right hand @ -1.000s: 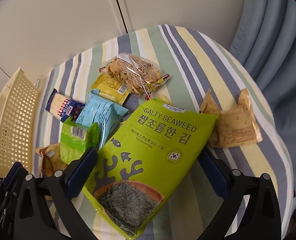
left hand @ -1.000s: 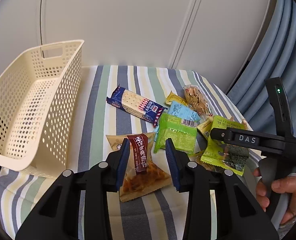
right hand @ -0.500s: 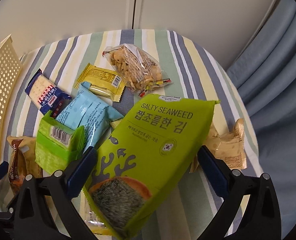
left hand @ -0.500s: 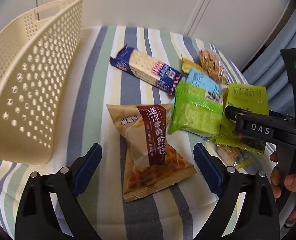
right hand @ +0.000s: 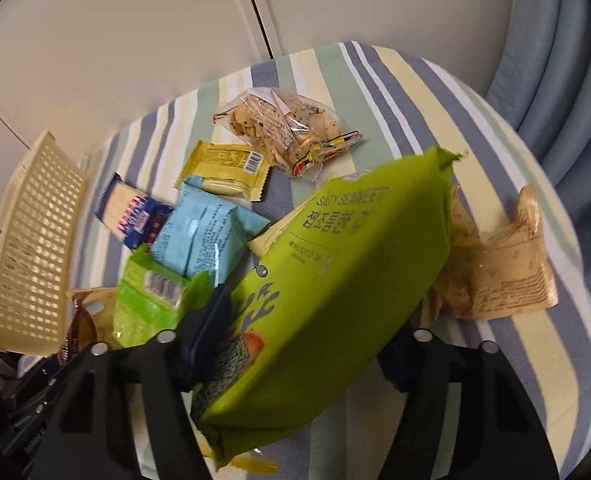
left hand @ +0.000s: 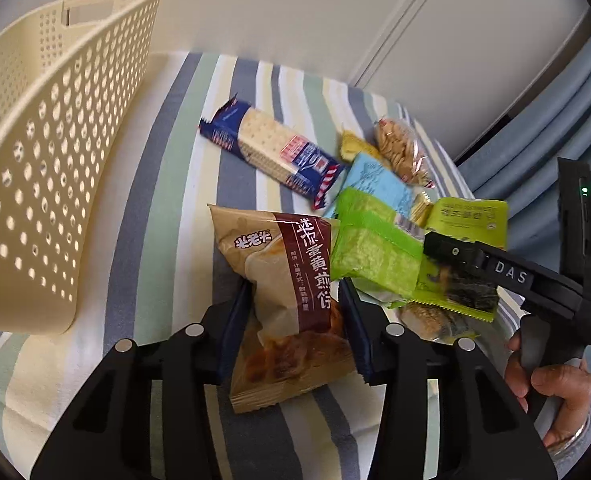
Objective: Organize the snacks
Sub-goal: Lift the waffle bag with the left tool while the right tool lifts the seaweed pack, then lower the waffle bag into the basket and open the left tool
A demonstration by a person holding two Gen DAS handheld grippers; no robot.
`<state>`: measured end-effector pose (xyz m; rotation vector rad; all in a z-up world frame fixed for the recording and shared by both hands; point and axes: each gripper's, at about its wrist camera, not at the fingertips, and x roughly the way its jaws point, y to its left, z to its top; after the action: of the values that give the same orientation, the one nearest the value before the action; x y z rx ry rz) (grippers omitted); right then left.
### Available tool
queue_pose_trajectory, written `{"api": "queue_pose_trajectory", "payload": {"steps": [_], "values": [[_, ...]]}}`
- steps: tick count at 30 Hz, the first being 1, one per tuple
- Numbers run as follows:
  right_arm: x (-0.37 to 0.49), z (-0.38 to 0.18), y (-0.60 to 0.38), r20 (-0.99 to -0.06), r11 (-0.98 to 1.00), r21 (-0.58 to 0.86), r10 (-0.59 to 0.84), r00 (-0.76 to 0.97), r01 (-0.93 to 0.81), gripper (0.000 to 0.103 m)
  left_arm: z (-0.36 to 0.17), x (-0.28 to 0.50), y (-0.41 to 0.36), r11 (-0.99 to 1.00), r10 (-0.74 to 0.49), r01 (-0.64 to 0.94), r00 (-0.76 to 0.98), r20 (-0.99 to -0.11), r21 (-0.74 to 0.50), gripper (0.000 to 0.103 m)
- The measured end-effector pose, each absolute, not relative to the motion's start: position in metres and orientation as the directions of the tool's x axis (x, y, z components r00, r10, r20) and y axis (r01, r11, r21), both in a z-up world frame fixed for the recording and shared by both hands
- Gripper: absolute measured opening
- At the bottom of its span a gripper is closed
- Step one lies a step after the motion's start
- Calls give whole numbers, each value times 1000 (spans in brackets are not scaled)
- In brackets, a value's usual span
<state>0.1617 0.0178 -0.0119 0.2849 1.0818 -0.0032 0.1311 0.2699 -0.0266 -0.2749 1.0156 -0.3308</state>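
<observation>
- Left gripper (left hand: 295, 312): its 2 jaws are closing in on the sides of the tan-and-brown snack bag (left hand: 283, 300), which is lying on the striped cloth (left hand: 163, 200).
- Right gripper (right hand: 295, 340): jaws are clamping the lime-green seaweed packet (right hand: 335, 280), holding it tilted above the other snacks.
- The cream perforated basket (left hand: 47, 160) is standing left of the pile.
- White cabinet doors (left hand: 295, 8) and a blue curtain (right hand: 567, 40) are bordering the surface.

Striped cloth-covered table (left hand: 167, 168), cream perforated plastic basket (left hand: 51, 184) at nine o'clock, assorted snack packets (right hand: 223, 172) centre to three o'clock
</observation>
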Motion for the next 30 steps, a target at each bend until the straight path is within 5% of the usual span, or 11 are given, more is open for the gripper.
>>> {"api": "queue_pose_trajectory", "payload": {"steps": [11,18,24,26,27,28,30], "values": [[138,25,16,-777,930,358,249,578,81,41,40,103,295,915,-383,174,663,-643,-365,46],[133,34,23,-768,941,334,236,596,58,40,79,85,338,948,-253,87,791,-557,-307,46],[129,31,27,-766,942,333,244,594,43,40,75,96,394,944,-132,-73,811,-570,-323,47],[129,31,28,-766,941,336,247,594,42,40,67,102,407,942,-87,-127,801,-592,-310,58],[130,31,29,-765,940,337,248,594,42,40,63,104,413,938,-60,-161,797,-601,-307,86],[130,31,30,-765,940,339,249,594,42,40,60,105,419,930,-36,-195,795,-605,-312,101],[130,30,30,-764,939,341,252,593,41,40,57,103,425,922,-13,-224,796,-605,-315,101]]}}
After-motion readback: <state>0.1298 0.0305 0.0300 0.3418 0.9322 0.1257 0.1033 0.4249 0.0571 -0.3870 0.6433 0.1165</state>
